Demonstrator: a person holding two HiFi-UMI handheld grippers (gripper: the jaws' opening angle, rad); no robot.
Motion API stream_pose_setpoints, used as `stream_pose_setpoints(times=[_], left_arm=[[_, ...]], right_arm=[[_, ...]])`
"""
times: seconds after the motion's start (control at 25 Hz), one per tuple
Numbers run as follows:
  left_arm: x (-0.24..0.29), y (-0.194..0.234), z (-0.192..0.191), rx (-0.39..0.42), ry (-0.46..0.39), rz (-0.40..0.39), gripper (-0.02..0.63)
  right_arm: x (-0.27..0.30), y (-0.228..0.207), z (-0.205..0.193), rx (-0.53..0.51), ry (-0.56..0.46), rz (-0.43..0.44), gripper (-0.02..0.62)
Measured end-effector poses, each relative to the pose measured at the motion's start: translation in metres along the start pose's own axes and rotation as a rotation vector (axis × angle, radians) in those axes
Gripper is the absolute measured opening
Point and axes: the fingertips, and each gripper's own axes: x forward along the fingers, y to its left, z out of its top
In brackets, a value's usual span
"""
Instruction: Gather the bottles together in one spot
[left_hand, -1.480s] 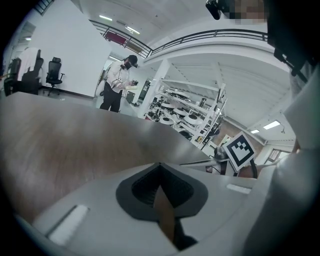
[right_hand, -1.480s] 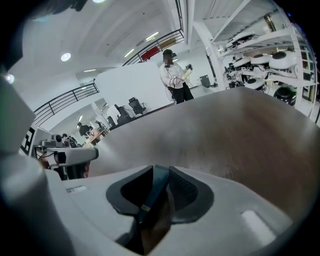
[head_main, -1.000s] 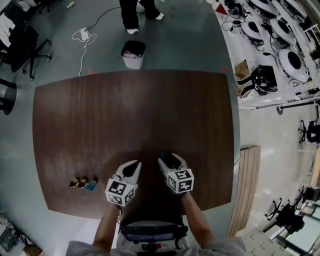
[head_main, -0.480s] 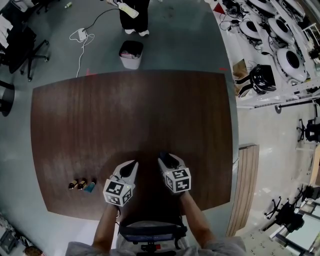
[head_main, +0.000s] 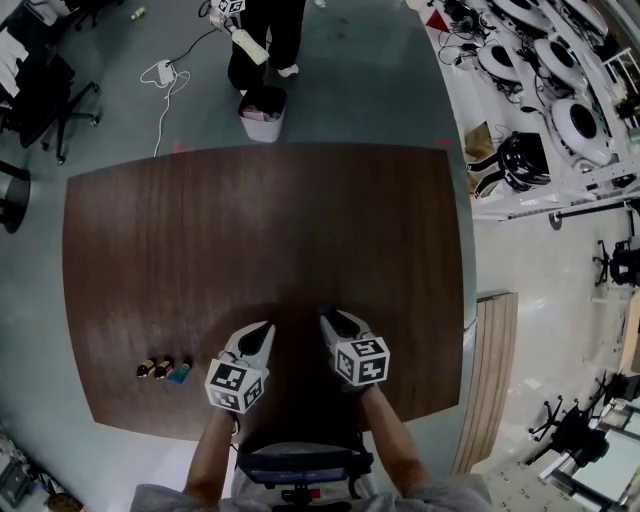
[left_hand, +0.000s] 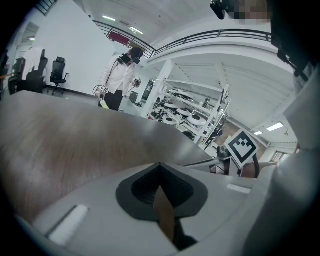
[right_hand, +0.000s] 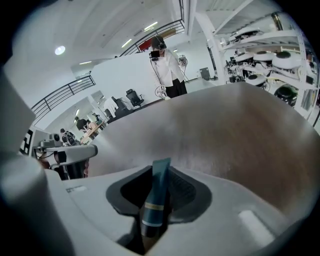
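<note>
Currently your right gripper (head_main: 336, 323) is closing, half-spread, on a teal tube (right_hand: 156, 200) upright between its jaws; left gripper (head_main: 259, 335) pressed together.

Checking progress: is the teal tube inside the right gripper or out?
Inside: the teal tube stands between the closing jaws of the right gripper; grip unclear.

One table (head_main: 300, 230), with three small bottles (head_main: 163, 370) at its near left, seemingly two brown and one blue; one blue tube (right_hand: 156, 195).
</note>
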Motion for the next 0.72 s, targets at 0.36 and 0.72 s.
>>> stream_pose_setpoints(times=[0.36, 0.72], left_arm=[[-0.006, -0.005, -0.003, 0.007, -0.008, 0.004, 0.002], [-0.013, -0.004, -0.002, 0.006, -0.018, 0.023, 0.002]], right_arm=[[-0.006, 0.001, -0.001, -0.062, -0.002, -0.012, 0.046], [-0.005, 0.006, -0.001, -0.088, 0.031, -0.001, 0.037]])
